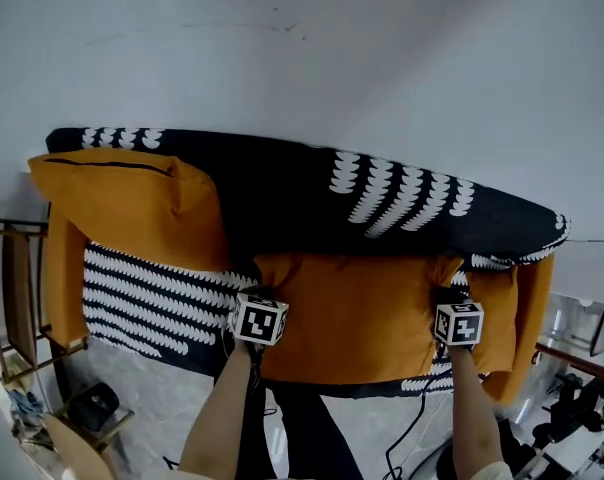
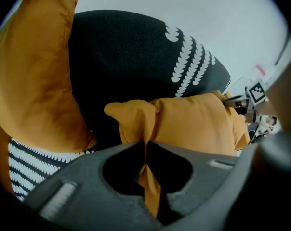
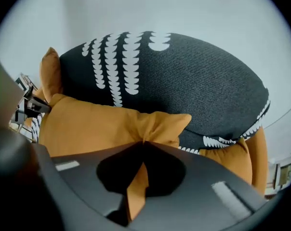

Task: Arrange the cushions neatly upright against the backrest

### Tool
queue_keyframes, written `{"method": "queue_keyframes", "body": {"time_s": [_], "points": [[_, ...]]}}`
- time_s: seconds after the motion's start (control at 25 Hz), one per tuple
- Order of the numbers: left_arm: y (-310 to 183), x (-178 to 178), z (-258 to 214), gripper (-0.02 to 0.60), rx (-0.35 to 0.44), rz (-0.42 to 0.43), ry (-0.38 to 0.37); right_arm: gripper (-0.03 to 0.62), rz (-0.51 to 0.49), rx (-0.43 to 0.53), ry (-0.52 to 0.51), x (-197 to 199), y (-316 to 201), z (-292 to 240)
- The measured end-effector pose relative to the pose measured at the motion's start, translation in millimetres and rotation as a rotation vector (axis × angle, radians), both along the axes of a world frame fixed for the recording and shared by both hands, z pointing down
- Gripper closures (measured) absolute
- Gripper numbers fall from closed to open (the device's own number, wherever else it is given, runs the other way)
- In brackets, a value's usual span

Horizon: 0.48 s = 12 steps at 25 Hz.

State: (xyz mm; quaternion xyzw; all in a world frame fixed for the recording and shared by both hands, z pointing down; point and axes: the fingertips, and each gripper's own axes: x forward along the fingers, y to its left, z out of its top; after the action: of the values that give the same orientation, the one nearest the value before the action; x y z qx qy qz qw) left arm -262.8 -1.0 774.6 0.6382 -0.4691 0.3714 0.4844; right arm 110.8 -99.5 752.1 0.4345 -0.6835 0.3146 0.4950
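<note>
Black sofa (image 1: 282, 183) with white scallop pattern carrying three orange cushions. Large cushion (image 1: 132, 208) leaning upright against backrest at 10 o'clock end. Middle cushion (image 1: 352, 313) spreading over seat front at 6 o'clock. Smaller cushion (image 1: 497, 308) sitting at 4 o'clock end.

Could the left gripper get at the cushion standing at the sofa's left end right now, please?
Probably not yet: the left gripper is shut on the middle cushion. Once it lets go, the seat toward the left-end cushion looks unobstructed.
</note>
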Motion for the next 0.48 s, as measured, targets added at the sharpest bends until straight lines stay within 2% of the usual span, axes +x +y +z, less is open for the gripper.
{"method": "queue_keyframes", "body": {"time_s": [0.24, 0.48], "points": [[30.6, 6.1, -51.8, 0.571, 0.037, -0.018, 0.021, 0.577, 0.003, 0.043, -0.010, 2.9, 31.5, -49.3], [37.9, 17.9, -108.0, 0.571, 0.138, -0.001, 0.020, 0.579, 0.060, 0.110, -0.032, 16.4, 67.4, -102.5]]}}
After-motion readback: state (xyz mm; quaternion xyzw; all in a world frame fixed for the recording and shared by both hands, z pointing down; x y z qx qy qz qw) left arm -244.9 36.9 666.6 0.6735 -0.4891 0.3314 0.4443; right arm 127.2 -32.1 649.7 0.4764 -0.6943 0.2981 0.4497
